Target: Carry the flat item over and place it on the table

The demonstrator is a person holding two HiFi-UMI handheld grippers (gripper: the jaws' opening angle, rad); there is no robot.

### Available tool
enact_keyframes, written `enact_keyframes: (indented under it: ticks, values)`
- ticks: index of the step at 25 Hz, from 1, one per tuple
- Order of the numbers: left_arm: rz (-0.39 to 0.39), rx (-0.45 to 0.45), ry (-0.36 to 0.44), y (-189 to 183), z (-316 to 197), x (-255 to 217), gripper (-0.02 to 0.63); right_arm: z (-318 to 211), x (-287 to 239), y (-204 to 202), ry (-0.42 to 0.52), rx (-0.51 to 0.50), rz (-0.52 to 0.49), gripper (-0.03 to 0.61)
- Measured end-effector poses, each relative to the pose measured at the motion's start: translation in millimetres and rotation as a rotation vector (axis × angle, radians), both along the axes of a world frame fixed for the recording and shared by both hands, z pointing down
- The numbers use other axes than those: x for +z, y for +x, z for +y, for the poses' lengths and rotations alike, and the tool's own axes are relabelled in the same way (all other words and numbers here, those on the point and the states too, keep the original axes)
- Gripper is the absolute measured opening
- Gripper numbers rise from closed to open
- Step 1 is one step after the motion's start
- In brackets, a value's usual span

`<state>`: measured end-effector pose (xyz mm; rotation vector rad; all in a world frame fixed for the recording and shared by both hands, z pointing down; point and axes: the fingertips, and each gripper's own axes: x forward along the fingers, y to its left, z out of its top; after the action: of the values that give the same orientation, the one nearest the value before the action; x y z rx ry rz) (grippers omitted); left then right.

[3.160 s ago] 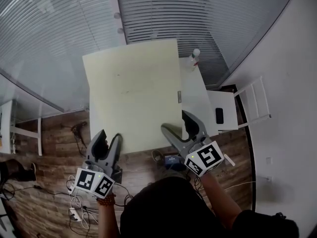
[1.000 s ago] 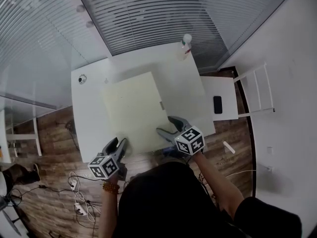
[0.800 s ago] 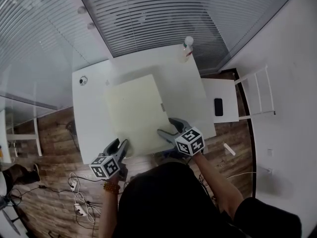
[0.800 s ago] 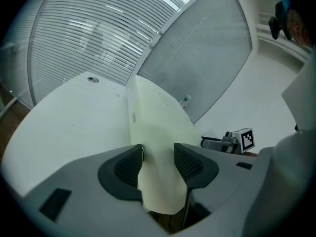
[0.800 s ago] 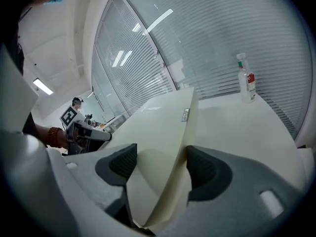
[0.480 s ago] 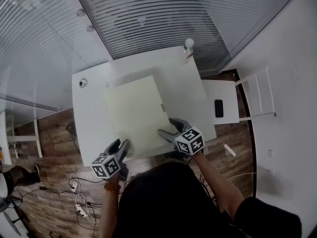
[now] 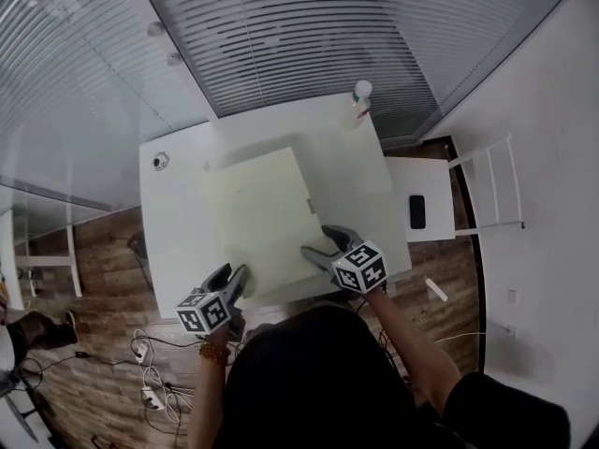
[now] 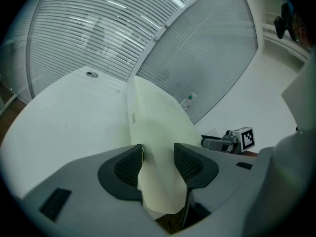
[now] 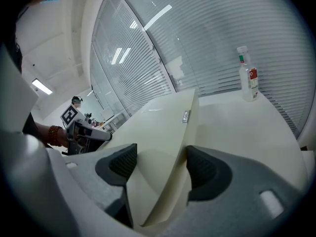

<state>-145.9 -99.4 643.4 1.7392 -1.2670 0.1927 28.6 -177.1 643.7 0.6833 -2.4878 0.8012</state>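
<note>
At the left, the left gripper (image 7: 232, 279) has its two jaws pinched on the near left corner of the flat cream board (image 7: 260, 211); its own view shows the corner squeezed between the ribbed pads. A few seconds ago the board was held high and hid most of the white table (image 7: 172, 224). It has since come down and now lies low over the middle of the tabletop, with white surface showing on its left, far and right sides. Its near edge juts just past the table's near edge, where both grippers hold it, and it casts a soft shadow along its far and right sides; whether the far edge already touches the top I cannot tell. In the last half second hardly anything has shifted. The right gripper (image 7: 324, 243) is likewise clamped on the near right corner, one pad on the top face and the other against the edge. Farther right, a clear bottle (image 7: 359, 102) stands upright at the table's far right corner, well apart from the board, and a dark phone (image 7: 417, 211) lies on a white folding chair (image 7: 438, 195) beside the table.
</note>
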Motion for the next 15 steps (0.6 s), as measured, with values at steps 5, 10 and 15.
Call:
enact_keyframes:
  ticks: [5, 10, 15]
  values:
    - [0.014, 0.0, 0.011, -1.6, -6.7, 4.5, 0.201, -6.7, 7.2, -1.0, -0.015, -0.004, 0.005, 0.31]
    - [0.02, -0.009, -0.016, -3.3, -13.8, 13.7, 0.201, -14.2, 16.7, -3.4, -0.035, -0.017, 0.019, 0.31]
    - [0.028, -0.014, -0.017, -8.1, -23.9, 18.7, 0.201, -25.5, 25.7, -8.2, -0.052, -0.031, 0.019, 0.308]
